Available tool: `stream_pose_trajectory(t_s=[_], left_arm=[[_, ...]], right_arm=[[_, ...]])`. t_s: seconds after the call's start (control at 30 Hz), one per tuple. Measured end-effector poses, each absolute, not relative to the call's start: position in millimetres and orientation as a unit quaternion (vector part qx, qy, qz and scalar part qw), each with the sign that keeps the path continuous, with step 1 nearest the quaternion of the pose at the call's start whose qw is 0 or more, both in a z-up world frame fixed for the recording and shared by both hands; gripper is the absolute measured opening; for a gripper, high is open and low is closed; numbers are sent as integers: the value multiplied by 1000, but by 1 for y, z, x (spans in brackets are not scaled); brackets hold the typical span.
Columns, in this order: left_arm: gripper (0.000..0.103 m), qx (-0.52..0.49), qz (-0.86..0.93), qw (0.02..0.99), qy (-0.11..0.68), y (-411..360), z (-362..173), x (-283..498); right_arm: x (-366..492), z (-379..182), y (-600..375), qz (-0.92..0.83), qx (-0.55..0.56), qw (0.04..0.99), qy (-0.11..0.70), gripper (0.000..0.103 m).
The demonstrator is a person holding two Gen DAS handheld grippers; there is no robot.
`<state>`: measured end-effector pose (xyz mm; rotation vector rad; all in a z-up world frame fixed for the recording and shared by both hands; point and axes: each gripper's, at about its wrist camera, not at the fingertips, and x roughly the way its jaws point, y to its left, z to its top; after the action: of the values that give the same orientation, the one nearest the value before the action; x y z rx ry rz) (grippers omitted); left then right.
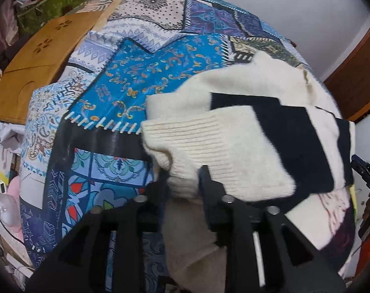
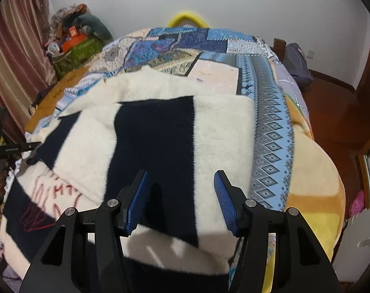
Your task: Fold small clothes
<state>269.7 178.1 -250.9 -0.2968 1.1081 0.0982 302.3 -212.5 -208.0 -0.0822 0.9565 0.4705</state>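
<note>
A cream and navy knitted sweater (image 2: 160,134) is spread at frame centre on a patchwork bed cover (image 1: 136,78). The left tool (image 1: 182,180) is seen part open around its ribbed cuff (image 1: 209,146); the right tool (image 2: 181,195) is held open, empty, above it.

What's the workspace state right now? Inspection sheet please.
Surface: bed under blue patchwork-print cover.
Job's things: cream knit sweater with navy bands, sleeve folded across the body.
Clutter: tan wooden board at the bed's edge.
Grippers: left gripper has ribbed cuff between its fingers, grip unclear; right gripper open above the sweater.
Cables: nothing seen on bed.
Surroundings: white wall, striped curtain, green box.
</note>
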Motion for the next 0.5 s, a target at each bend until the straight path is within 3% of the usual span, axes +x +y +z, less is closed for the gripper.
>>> stream_pose_trajectory(t_s=[0.13, 0.2, 0.4, 0.5], left_arm=[[59, -124, 68, 841, 521, 183, -254, 266], [64, -120, 72, 843, 520, 186, -254, 263], [66, -98, 87, 845, 518, 189, -245, 246], [66, -71, 98, 840, 528, 185, -239, 232]], right_arm=[[309, -229, -211, 214, -48, 848, 483, 52], [307, -232, -215, 217, -42, 846, 485, 52], [290, -225, -229, 219, -36, 845, 487, 52], [280, -219, -239, 210, -37, 845, 490, 61]])
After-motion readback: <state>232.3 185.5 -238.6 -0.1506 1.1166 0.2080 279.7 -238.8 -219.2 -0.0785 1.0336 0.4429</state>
